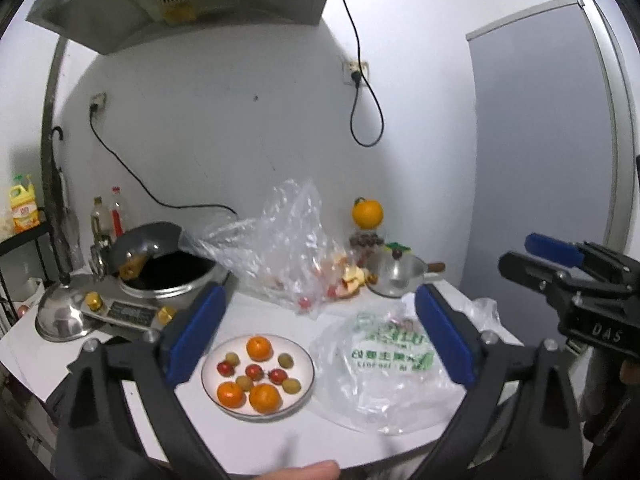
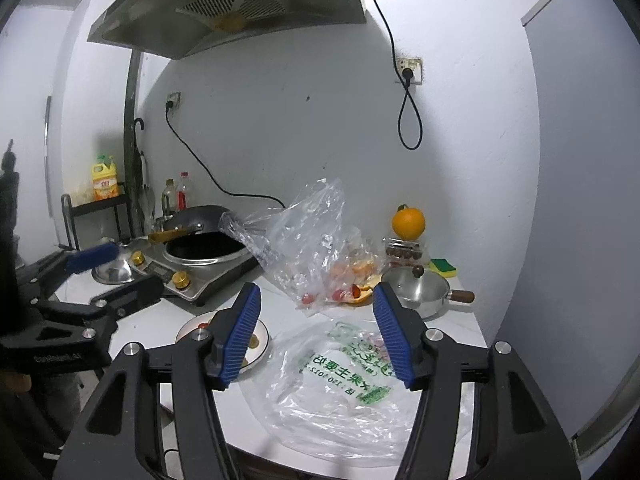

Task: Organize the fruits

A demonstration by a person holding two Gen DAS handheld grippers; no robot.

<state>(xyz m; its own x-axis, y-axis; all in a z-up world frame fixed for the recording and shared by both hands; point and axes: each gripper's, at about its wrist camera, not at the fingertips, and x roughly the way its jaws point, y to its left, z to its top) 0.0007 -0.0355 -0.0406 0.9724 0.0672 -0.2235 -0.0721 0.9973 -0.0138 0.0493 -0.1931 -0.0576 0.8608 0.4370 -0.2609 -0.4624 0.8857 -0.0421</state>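
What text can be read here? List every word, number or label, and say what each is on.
"DAS": right gripper body.
"150 5012-": flat plastic bag, green print; the Chinese characters there are too distorted to quote.
Left gripper body: white lettering, too blurred.
Yellow bottle label: red mark, unreadable.
Induction cooker panel: too small.

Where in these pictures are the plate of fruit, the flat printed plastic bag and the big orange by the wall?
plate of fruit [image 1: 308, 360], left wrist view, bare right rim.
printed plastic bag [image 2: 340, 376], right wrist view, green lettering.
big orange [image 2: 408, 222], right wrist view, middle of its skin.
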